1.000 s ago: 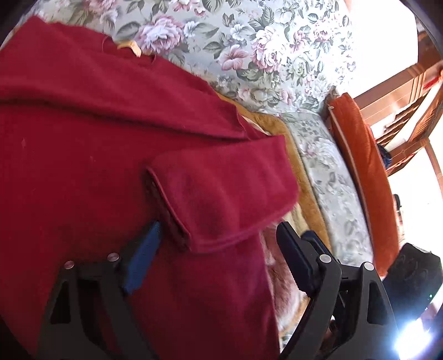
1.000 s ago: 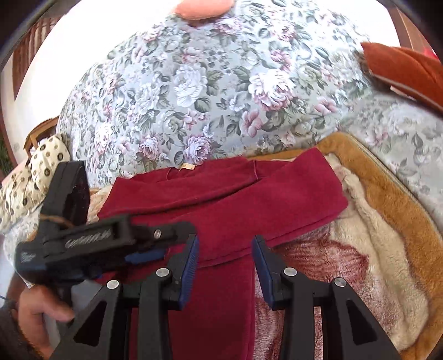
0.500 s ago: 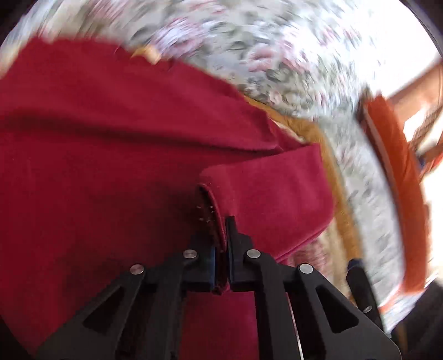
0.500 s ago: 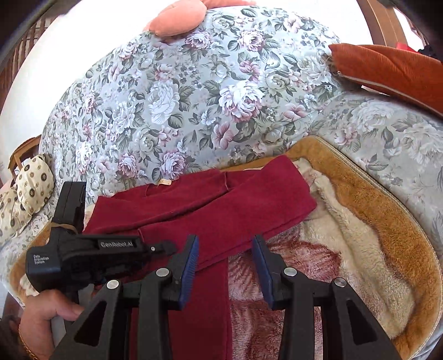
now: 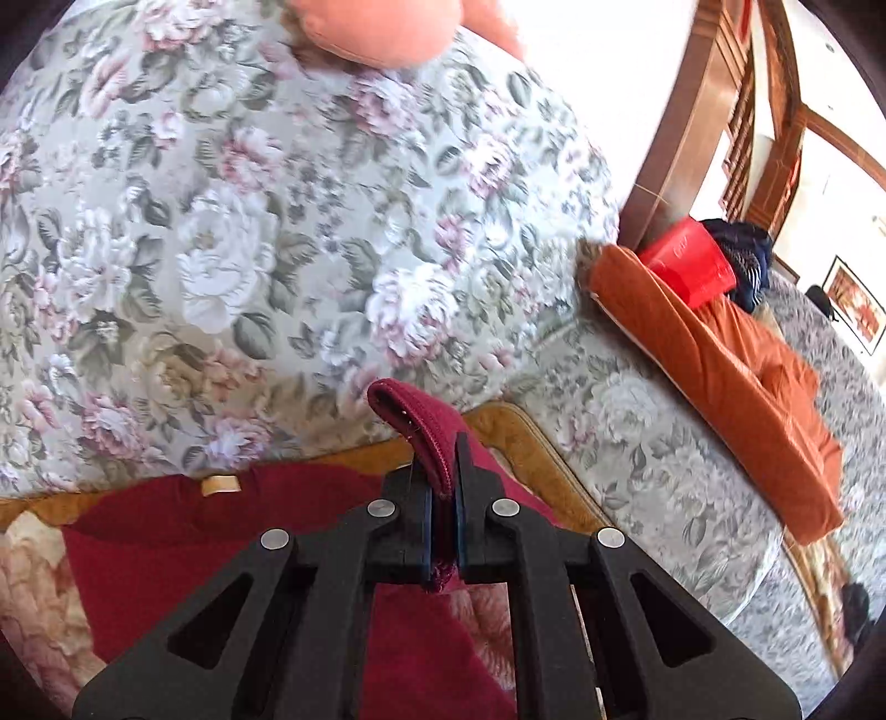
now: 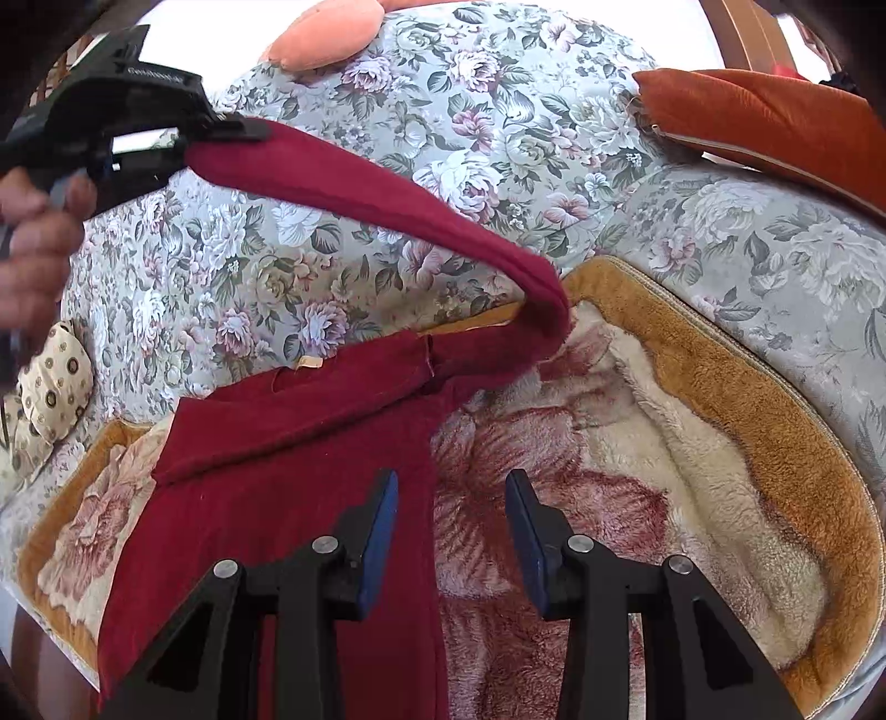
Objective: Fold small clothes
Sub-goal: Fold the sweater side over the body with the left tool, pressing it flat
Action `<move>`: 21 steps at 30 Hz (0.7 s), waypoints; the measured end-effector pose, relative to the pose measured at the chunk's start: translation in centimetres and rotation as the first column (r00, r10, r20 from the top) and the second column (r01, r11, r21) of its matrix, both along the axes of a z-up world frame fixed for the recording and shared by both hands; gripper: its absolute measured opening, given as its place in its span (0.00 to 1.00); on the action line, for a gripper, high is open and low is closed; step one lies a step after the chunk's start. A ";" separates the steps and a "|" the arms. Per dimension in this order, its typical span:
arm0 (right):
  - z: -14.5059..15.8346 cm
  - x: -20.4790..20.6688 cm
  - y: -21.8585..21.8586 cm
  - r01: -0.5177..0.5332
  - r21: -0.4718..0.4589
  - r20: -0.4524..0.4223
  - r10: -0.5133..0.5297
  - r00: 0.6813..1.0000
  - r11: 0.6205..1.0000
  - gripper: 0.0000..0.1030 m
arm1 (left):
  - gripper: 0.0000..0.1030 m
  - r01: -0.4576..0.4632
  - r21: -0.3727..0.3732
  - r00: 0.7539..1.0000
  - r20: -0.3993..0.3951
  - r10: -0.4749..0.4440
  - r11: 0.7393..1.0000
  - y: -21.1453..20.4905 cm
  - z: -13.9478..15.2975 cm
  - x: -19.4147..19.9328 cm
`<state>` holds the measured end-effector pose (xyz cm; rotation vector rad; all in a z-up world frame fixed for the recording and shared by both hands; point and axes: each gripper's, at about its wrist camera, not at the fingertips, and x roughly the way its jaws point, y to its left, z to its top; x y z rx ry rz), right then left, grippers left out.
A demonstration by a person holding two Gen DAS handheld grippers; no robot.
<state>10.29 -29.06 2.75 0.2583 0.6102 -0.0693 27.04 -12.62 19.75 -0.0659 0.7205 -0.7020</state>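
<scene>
A dark red sweater (image 6: 288, 443) lies flat on a fleece blanket on the sofa seat, collar toward the backrest. My left gripper (image 5: 442, 471) is shut on the cuff of its right sleeve (image 5: 421, 426). In the right wrist view the left gripper (image 6: 221, 133) holds that sleeve (image 6: 387, 205) lifted high, stretched up and to the left from the shoulder. My right gripper (image 6: 451, 531) is open and empty, low over the sweater's right edge and the blanket.
The fleece blanket (image 6: 692, 443) with a tan border covers the seat. The floral sofa backrest (image 6: 443, 138) rises behind. An orange cushion (image 6: 775, 127) lies at the right, a peach cushion (image 6: 326, 33) on top, a spotted cushion (image 6: 50, 382) at the left.
My left gripper closed on the folded sleeve's cuff and lifted it up and away to the left, unfolding the sleeve. My right gripper stayed open and drew back slightly.
</scene>
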 end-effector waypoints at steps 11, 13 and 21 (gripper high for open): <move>-0.1 0.3 0.5 -0.016 -0.016 -0.018 0.016 1.000 1.000 0.37 | 0.04 -0.236 0.087 0.967 -0.079 0.243 0.968 12.5 -5.3 3.6; -0.2 0.4 0.7 -0.019 -0.025 -0.026 0.019 0.999 0.999 0.37 | 0.04 -0.274 0.079 0.955 -0.098 0.281 0.959 14.8 -6.1 4.0; -0.2 0.9 1.4 -0.034 -0.057 -0.043 0.032 0.999 0.998 0.37 | 0.04 -0.329 0.098 0.926 -0.159 0.342 0.939 19.5 -10.4 3.7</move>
